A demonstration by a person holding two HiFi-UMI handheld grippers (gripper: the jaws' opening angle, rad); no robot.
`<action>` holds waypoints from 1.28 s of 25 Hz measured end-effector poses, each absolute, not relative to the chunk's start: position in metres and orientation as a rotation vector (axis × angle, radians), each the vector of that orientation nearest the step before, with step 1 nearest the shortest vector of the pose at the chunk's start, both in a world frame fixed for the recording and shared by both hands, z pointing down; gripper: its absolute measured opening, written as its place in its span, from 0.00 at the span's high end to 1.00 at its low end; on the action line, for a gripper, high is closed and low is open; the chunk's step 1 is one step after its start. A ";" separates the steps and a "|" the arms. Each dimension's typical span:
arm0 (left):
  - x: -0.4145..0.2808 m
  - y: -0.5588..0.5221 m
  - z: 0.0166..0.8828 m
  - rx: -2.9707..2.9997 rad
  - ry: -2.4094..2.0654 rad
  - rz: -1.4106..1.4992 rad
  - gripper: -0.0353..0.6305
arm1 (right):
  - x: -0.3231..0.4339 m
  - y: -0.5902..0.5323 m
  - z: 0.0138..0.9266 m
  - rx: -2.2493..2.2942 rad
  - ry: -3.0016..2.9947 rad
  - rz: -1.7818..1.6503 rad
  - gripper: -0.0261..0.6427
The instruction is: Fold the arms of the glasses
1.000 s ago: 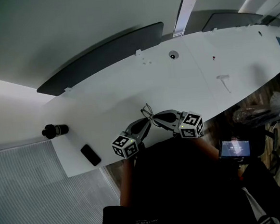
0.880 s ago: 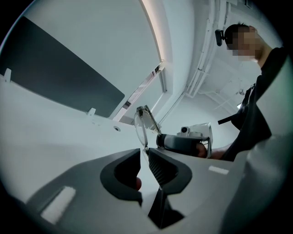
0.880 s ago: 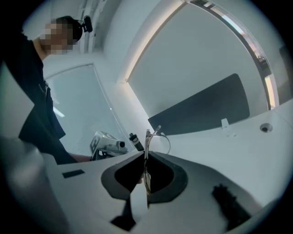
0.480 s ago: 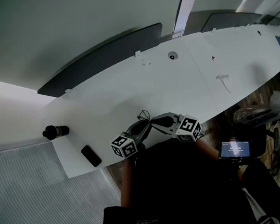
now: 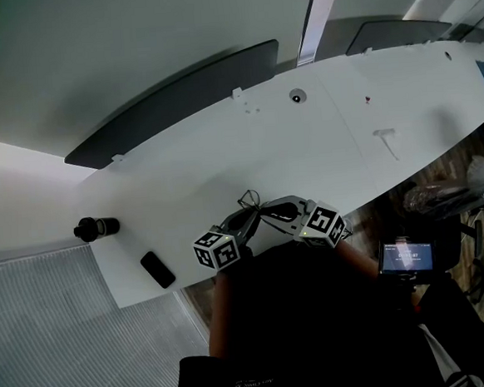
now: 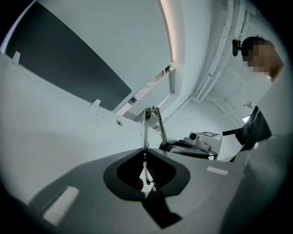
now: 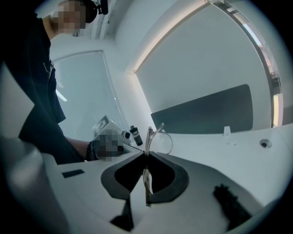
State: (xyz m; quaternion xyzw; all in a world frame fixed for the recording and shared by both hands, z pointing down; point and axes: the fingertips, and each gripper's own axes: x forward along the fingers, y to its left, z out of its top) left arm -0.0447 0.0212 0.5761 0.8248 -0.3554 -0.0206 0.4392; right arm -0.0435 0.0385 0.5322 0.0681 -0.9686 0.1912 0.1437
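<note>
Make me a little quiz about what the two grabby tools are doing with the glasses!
1. What do the right gripper jaws pinch? A a spoon; B the glasses; C a cup.
2. True or false: the left gripper is open and empty.
3. Missing word: the black phone lies on the white ___.
Key: 1 B. 2 false: its jaws have just been closing and now pinch the glasses too. 3 table.

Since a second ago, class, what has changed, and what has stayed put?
The left hand-held gripper has just been closing its jaws onto the thin wire-framed glasses. The right hand-held gripper kept its grip, rolling slightly. The flat black phone and white table are unchanged.
</note>
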 end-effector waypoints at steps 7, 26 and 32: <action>-0.057 0.019 0.582 1.986 -0.934 -0.053 0.91 | -0.032 0.024 0.515 0.210 -2.876 0.667 0.79; -0.032 0.027 0.583 2.137 -0.905 0.183 0.91 | -0.042 0.014 0.518 0.134 -2.837 0.983 0.90; -0.037 0.025 0.585 2.112 -0.915 0.151 0.91 | -0.043 0.015 0.517 0.111 -2.840 1.033 0.92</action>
